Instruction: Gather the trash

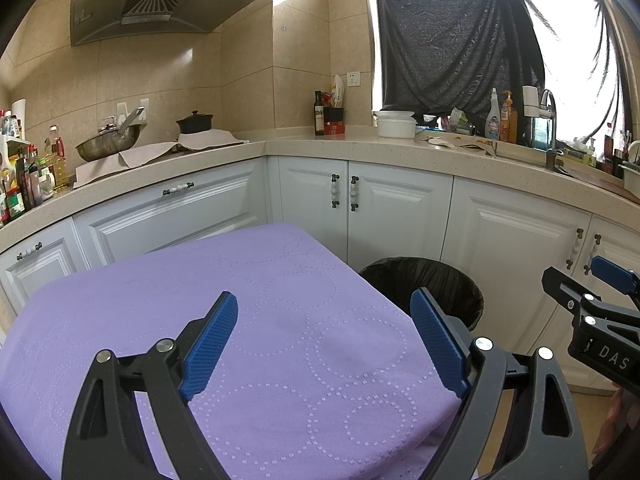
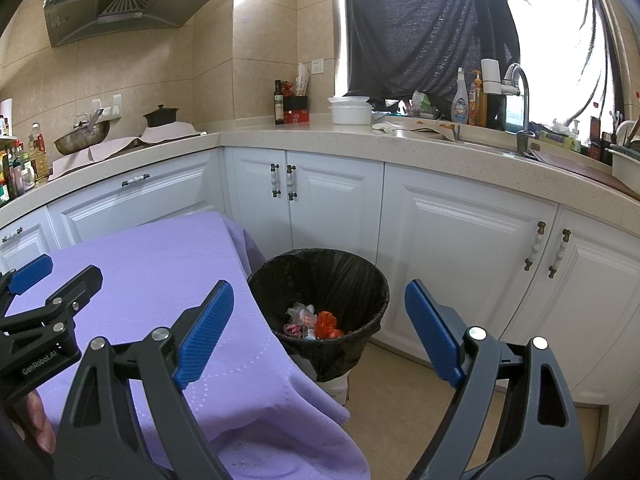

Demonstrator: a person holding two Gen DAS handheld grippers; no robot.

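- Looking through the left wrist view first: the left claw (image 1: 324, 344) hangs wide open over the purple cloth (image 1: 248, 320), nothing between its blue pads. The cloth-covered counter looks bare from here, I can't spot a single scrap on it.
- Same view, the bin (image 1: 440, 280) with its black liner peeks out just past the cloth's far right edge, down on the floor by the white cabinets (image 1: 392, 212). The right claw (image 1: 592, 292) pokes in from the right edge, too little of it shows here to judge its gap.
- Switching to the right wrist view: the right claw (image 2: 320, 332) is spread wide too, holding nothing, and it points pretty much straight at the bin (image 2: 360, 276).
- Inside the bin there's trash (image 2: 314, 322) already at the bottom: crumpled clear wrappers, something red-orange, a small red-and-white packet. So that's where the task's stuff sits right now.
- The left claw (image 2: 36, 280) shows at the left edge over the cloth (image 2: 160, 264).
- My read: this looks basically done, or very close. Both claws empty, cloth clean, rubbish in the bin. Only leftover doubt is the back counter (image 2: 312, 136) near the sink, where some papery bits lie; can't tell if those count.
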